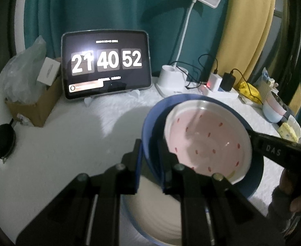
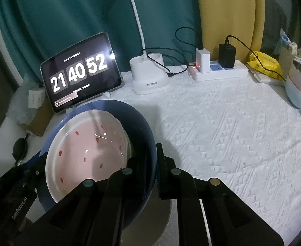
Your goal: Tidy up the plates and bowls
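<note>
Left wrist view
- Left gripper (image 1: 150, 164): jaws closed tight on the near wall of the large blue bowl (image 1: 148, 123), one finger inside, one outside.
- Right gripper (image 1: 250, 137): reaches in from the right to the bowl's far rim; grip itself not clear from here.
- Pink bowl with white rim and red dash marks (image 1: 207, 141): one, nested tilted inside the blue bowl.
- White ribbed plate with blue edge (image 1: 150, 211): one, on the table directly beneath the blue bowl; contact between them cannot be told.
- Pale blue and pink bowls (image 1: 273, 110): a small nested stack at the right edge, count unclear.
- Tablet showing a clock (image 1: 106, 63): one, propped at the back.
- White desk lamp (image 1: 183, 41): one.

Right wrist view
- Right gripper (image 2: 152, 164): pinched shut on the blue bowl's right wall.
- Left gripper (image 2: 37, 164): at the bowl's opposite rim.
- White textured tablecloth (image 2: 232, 143): bare across the right half.
- White power strip (image 2: 218, 69): one, with two chargers plugged in.

Step in hand: judged as a two-handed carry of the nested pair, over the plate.
Next move: likely calls for lowering both sides evenly, then releasing both grips together so the tilted pink bowl does not slide.
</note>
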`<state>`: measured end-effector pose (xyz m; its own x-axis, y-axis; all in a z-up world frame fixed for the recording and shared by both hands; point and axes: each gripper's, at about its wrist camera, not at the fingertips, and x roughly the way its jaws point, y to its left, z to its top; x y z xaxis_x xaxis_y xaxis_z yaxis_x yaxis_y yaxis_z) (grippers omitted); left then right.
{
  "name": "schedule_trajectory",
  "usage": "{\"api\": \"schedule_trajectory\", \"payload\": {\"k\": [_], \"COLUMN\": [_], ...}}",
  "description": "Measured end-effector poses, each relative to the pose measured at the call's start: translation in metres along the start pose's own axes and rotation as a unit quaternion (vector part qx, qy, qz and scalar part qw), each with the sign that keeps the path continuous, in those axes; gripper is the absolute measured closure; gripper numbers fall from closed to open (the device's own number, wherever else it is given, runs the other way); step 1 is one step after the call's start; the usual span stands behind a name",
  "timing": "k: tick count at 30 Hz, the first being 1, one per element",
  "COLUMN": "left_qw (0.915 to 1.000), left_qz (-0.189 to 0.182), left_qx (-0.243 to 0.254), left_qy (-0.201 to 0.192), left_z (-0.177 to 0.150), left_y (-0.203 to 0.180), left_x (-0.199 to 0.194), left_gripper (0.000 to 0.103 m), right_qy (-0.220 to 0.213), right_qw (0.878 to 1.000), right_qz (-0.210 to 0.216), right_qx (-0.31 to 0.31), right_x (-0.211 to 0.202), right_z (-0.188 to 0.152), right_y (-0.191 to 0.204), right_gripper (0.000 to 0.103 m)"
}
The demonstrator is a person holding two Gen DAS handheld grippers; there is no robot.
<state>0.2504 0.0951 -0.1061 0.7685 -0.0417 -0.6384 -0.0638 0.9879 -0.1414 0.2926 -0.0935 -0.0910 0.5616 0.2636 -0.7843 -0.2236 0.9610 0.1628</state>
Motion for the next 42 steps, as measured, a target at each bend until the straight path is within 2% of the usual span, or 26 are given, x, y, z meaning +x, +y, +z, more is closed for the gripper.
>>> {"api": "schedule_trajectory", "payload": {"k": [12, 20, 27, 31, 33, 37, 42], "left_qw": [0.9999, 0.9999, 0.9997, 0.9998, 0.9998, 0.9999, 0.9998], "left_qz": [-0.004, 0.005, 0.013, 0.011, 0.012, 0.008, 0.017], "left_qx": [0.012, 0.010, 0.017, 0.008, 0.007, 0.006, 0.006], "left_qy": [0.004, 0.005, 0.010, 0.011, 0.012, 0.003, -0.002], "left_z": [0.001, 0.001, 0.001, 0.000, 0.000, 0.001, 0.000], "left_y": [-0.005, -0.005, -0.009, -0.008, -0.010, -0.013, -0.016], "left_x": [0.002, 0.002, 0.001, 0.000, 0.000, -0.007, -0.013], "left_gripper": [0.088, 0.086, 0.086, 0.086, 0.086, 0.084, 0.084], "right_qy": [-0.003, -0.006, -0.001, 0.001, -0.010, -0.025, -0.028], "right_qw": [1.000, 0.999, 0.999, 0.999, 0.999, 0.999, 0.999], "right_qz": [-0.023, -0.041, -0.039, -0.038, -0.036, -0.032, -0.028], "right_qx": [-0.018, -0.016, -0.010, -0.006, -0.003, 0.000, -0.005], "right_x": [-0.006, -0.010, -0.012, -0.014, -0.019, -0.030, -0.035], "right_z": [-0.004, -0.008, -0.010, -0.011, -0.013, -0.011, -0.012], "right_y": [-0.004, -0.012, -0.017, -0.021, -0.022, -0.024, -0.023], "right_gripper": [0.091, 0.065, 0.062, 0.056, 0.055, 0.046, 0.046]}}
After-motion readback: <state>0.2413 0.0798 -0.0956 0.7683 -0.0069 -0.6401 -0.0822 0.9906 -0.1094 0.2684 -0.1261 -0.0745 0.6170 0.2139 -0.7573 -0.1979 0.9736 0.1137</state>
